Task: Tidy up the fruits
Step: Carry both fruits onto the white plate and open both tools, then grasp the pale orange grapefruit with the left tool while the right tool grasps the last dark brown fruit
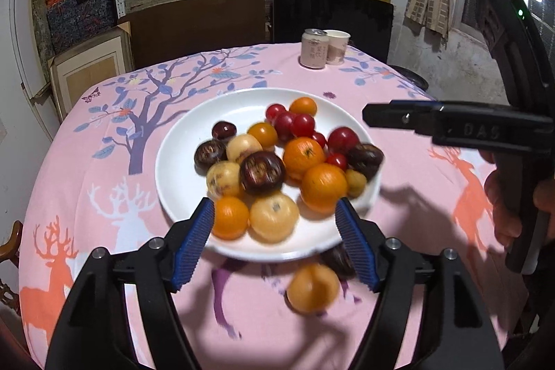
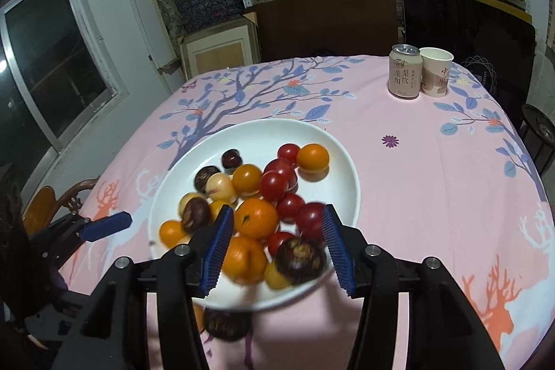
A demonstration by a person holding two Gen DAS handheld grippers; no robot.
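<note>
The left gripper (image 1: 274, 243) stands wide open with nothing between its blue ribbed pads (image 1: 196, 241), poised over the near rim of the white plate (image 1: 180, 162). The right gripper (image 2: 275, 254) is spread just as wide and holds nothing; its pads (image 2: 216, 248) frame the near part of the same plate (image 2: 340, 162).

The plate sits on the pink tablecloth (image 1: 104, 162) and holds a loose heap of fruit: oranges (image 1: 322, 186) and smaller orange fruits, pale yellow ones (image 1: 274, 215), red cherry tomatoes (image 1: 301, 125), and dark brown chestnut-like pieces (image 1: 262, 172). Most lie touching one another on the right half of the plate.

Two pieces lie off the plate on the cloth, just beside its near rim: an orange fruit (image 1: 312, 288) and a dark one (image 2: 225, 323). In the left view the dark one is mostly hidden behind a finger; in the right view the orange one is cut off by a finger, only a sliver showing.

Much of the fruit is blurred, so the dark and the pale kinds cannot be named with certainty.

At the far edge of the table a drink can (image 2: 404, 71) and a paper cup (image 2: 435, 71) stand upright, touching or nearly so. What is inside them cannot be seen.
</note>
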